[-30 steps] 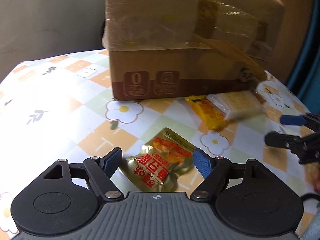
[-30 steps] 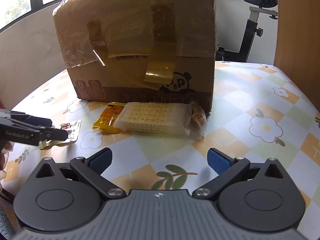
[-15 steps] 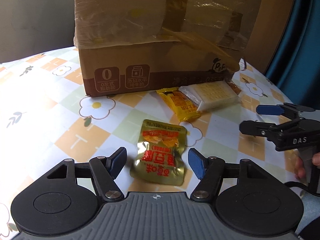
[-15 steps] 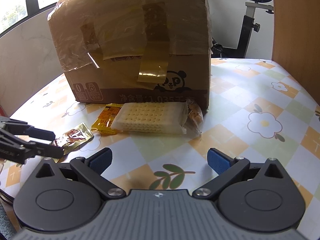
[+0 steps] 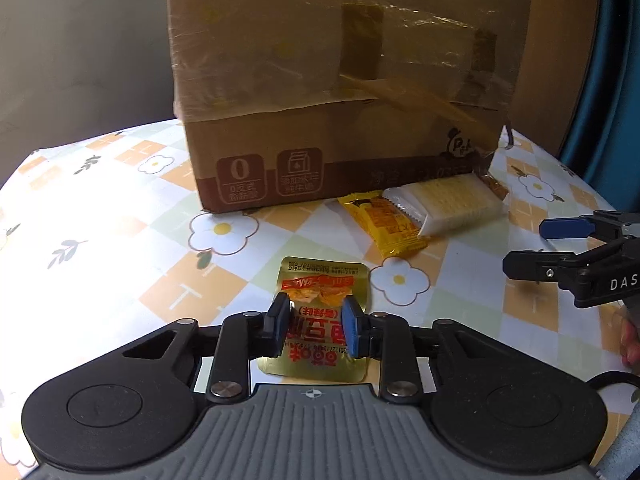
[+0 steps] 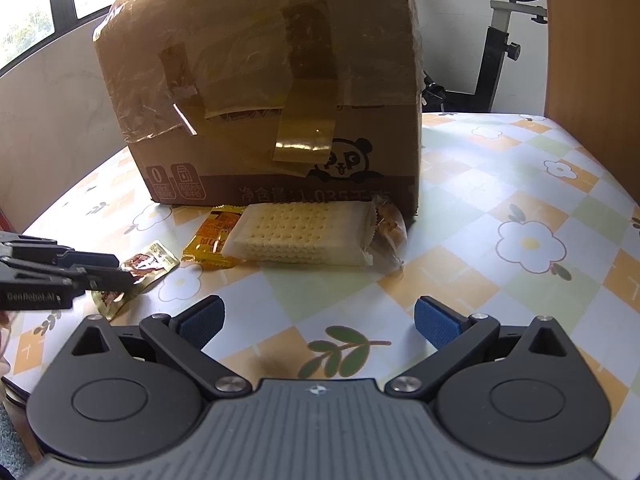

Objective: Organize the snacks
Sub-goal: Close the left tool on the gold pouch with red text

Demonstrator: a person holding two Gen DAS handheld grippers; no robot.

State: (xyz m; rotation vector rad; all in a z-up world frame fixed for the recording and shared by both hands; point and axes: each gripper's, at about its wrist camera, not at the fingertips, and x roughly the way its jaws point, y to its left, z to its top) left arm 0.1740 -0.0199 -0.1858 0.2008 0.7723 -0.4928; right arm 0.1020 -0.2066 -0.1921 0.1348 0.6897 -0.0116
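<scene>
Gold snack packet [image 5: 320, 320] lies on the near table [image 5: 120, 240], pinched by the left tongs [image 5: 316, 328], while the right tongs [image 6: 318, 320] gape empty and the yellow packet [image 5: 390, 226] and crackers [image 6: 304, 234] wait by the far cardboard box [image 5: 340, 80].

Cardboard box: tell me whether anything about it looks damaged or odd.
The cardboard box is patched with wrinkled clear and brown tape, and one brown strip hangs loose down its front above the cracker pack. No tears or spills are visible.
</scene>
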